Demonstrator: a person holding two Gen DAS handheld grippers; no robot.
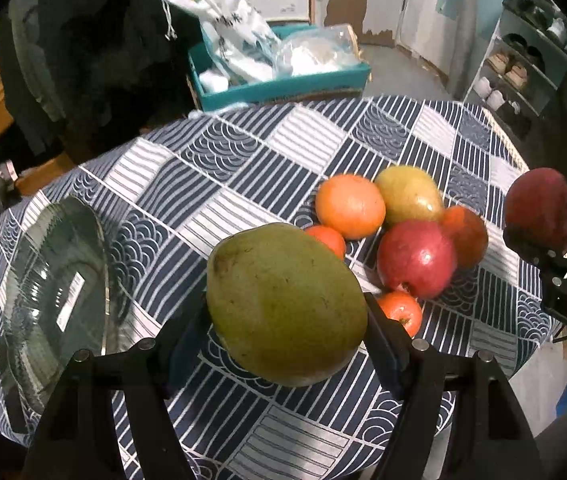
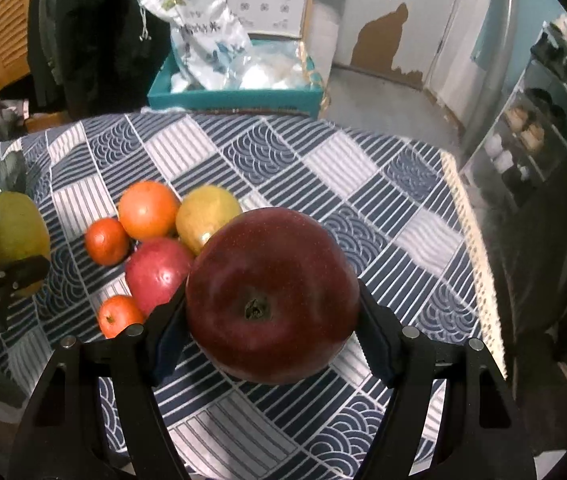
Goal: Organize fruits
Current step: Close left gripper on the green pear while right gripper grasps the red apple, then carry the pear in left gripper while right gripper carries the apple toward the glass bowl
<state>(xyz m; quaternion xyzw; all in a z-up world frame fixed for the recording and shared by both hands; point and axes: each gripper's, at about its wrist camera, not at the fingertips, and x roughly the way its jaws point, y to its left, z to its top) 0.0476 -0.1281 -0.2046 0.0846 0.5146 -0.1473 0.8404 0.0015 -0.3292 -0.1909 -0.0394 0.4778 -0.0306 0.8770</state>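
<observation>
My left gripper (image 1: pixel 287 320) is shut on a green mango (image 1: pixel 283 304) and holds it above the table. My right gripper (image 2: pixel 271 320) is shut on a dark red apple (image 2: pixel 271 296), also lifted; that apple shows at the right edge of the left wrist view (image 1: pixel 539 208). A pile of fruit lies on the patterned cloth: a large orange (image 1: pixel 349 206), a yellow-green mango (image 1: pixel 409 194), a red pomegranate (image 1: pixel 415 258), a red-orange fruit (image 1: pixel 467 236) and two small tangerines (image 1: pixel 325 240) (image 1: pixel 401 312). A clear glass plate (image 1: pixel 47 296) sits at the left.
The round table (image 2: pixel 323 184) is covered by a blue and white cloth and drops off at the right edge. A teal box (image 1: pixel 283 84) with white bags stands behind the table. A shoe rack (image 1: pixel 519 68) stands at the far right.
</observation>
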